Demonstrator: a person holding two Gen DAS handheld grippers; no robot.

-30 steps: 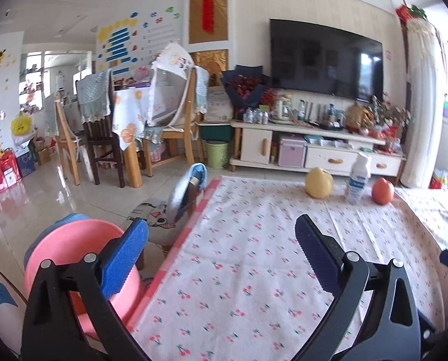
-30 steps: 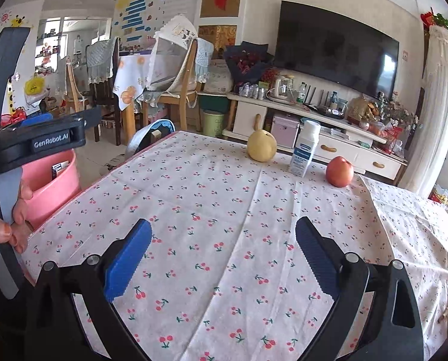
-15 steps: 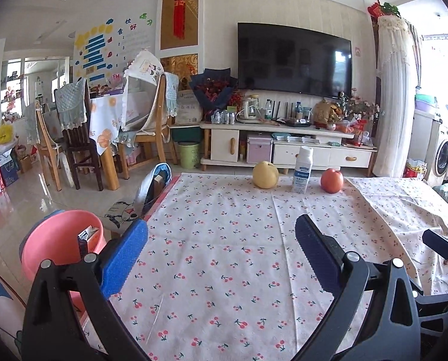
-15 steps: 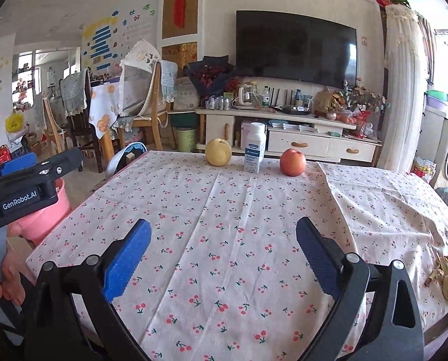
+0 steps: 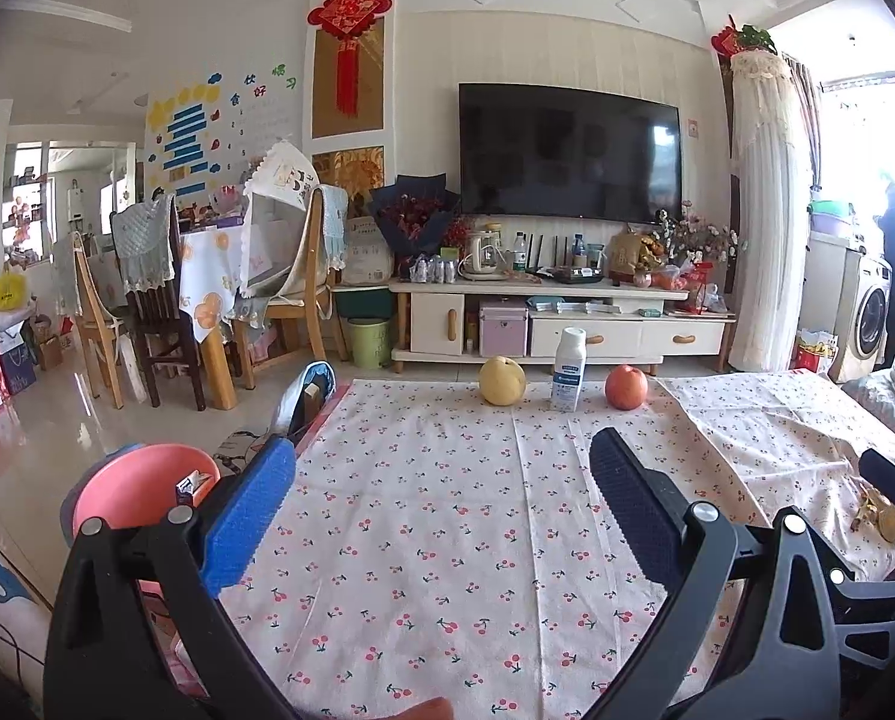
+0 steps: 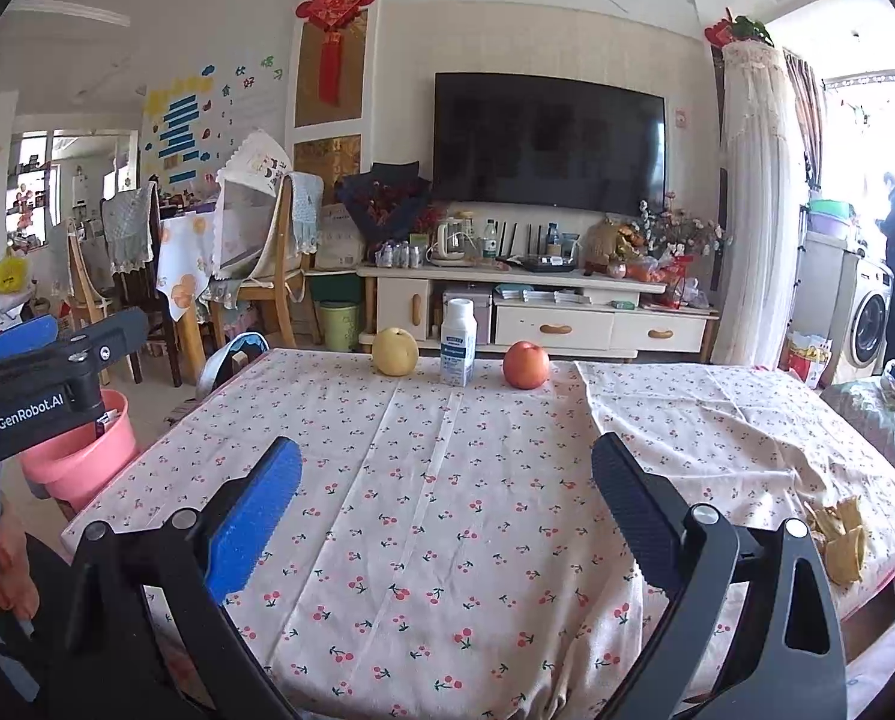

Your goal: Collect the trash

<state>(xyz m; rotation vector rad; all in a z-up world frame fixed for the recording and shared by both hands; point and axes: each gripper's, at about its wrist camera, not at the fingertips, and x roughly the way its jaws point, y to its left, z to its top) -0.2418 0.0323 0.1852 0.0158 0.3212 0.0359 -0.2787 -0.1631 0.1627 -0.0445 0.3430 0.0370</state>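
A heap of yellow-brown fruit peel lies at the right edge of the cherry-print tablecloth; it also shows in the left wrist view. A pink bin with a small carton in it stands on the floor left of the table, also seen in the right wrist view. My left gripper is open and empty over the table's near left part. My right gripper is open and empty over the near middle, left of the peel.
A yellow pear, a white bottle and a red apple stand in a row at the table's far edge. A chair back sits at the far left corner. A TV cabinet is behind.
Both grippers have swung to the right and now face the table squarely. The peel at the right edge has come into view. Both jaws have stayed open.
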